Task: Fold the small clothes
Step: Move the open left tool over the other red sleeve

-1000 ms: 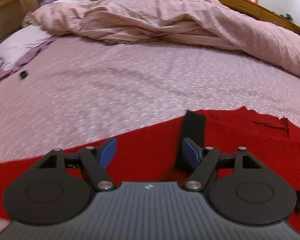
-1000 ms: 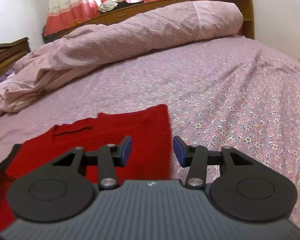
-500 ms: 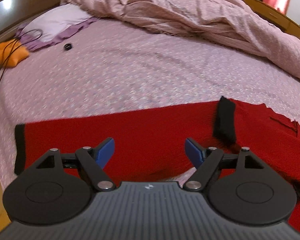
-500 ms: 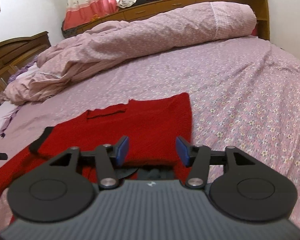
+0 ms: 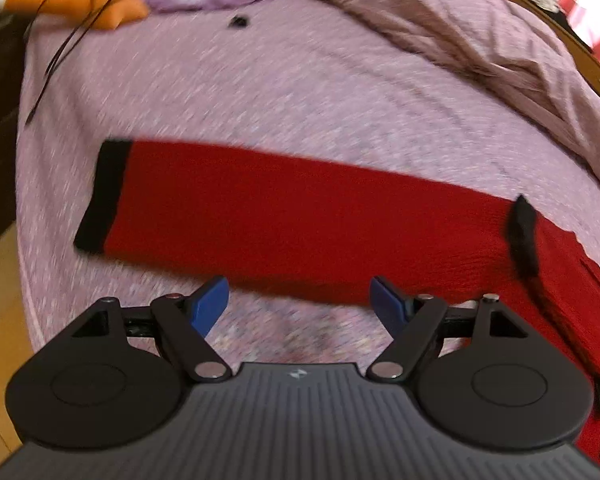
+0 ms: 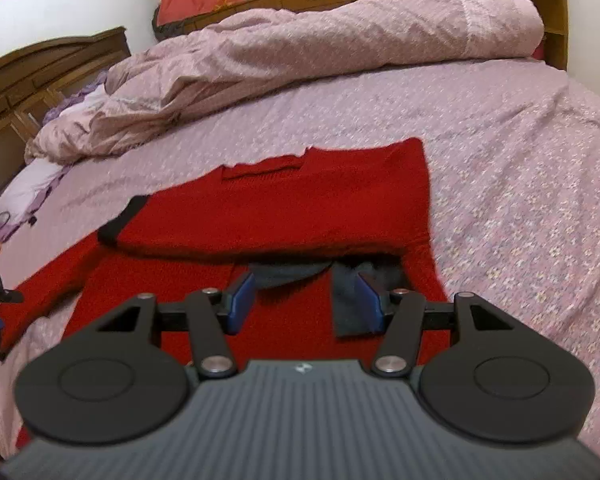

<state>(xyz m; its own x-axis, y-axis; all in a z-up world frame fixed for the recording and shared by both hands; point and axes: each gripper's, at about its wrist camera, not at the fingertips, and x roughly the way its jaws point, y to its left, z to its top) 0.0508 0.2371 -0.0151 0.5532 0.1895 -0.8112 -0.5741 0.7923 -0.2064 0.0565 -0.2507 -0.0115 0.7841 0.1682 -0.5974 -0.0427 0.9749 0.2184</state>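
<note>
- The bed, covered by a pink flowered sheet, is being seen filling both views; its wooden headboard is being shown at ten o'clock in the right wrist view.
- A rumpled pink duvet is being seen heaped along the far side of the bed, at twelve o'clock in the right wrist view and at two o'clock in the left.
- The red sweater is being shown lying flat on the sheet, folded partly over itself, at the centre of the right wrist view.
- One sleeve is being seen stretched out across the sheet from three o'clock toward nine o'clock in the left wrist view, ended by a black cuff.
- The left gripper is being held wide, with nothing between its pads, over bare sheet just below the sleeve.
- The right gripper is being held partly spread over the sweater; a dark grey piece of fabric is being seen near its right pad, and nothing is being pinched.
- An orange item is being seen at eleven o'clock in the left wrist view.
</note>
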